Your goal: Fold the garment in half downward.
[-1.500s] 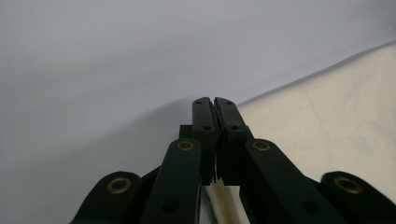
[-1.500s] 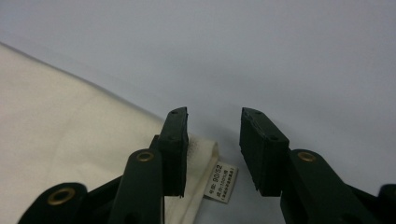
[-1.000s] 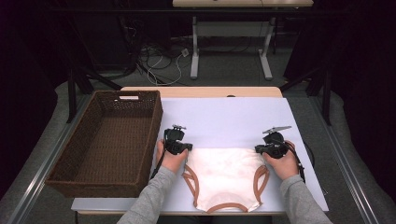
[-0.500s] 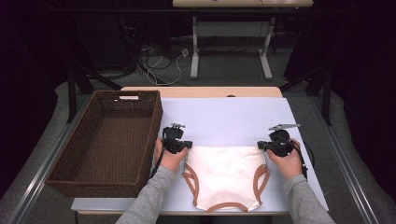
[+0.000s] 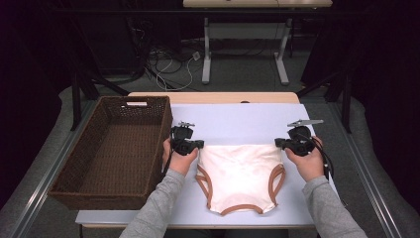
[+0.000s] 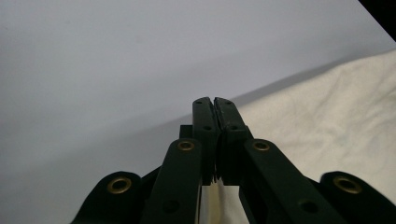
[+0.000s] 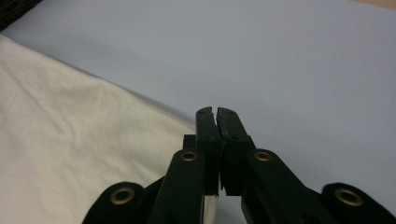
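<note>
My left claw (image 5: pixel 194 145) and right claw (image 5: pixel 286 144) each pinch a top corner of the cream undergarment (image 5: pixel 241 174), apparently lifting its edge off the table (image 5: pixel 237 119).

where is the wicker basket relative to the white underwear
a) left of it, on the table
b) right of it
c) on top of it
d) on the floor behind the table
a: in the high view the basket sits at the table's left side, with the underwear spread to its right.
</note>
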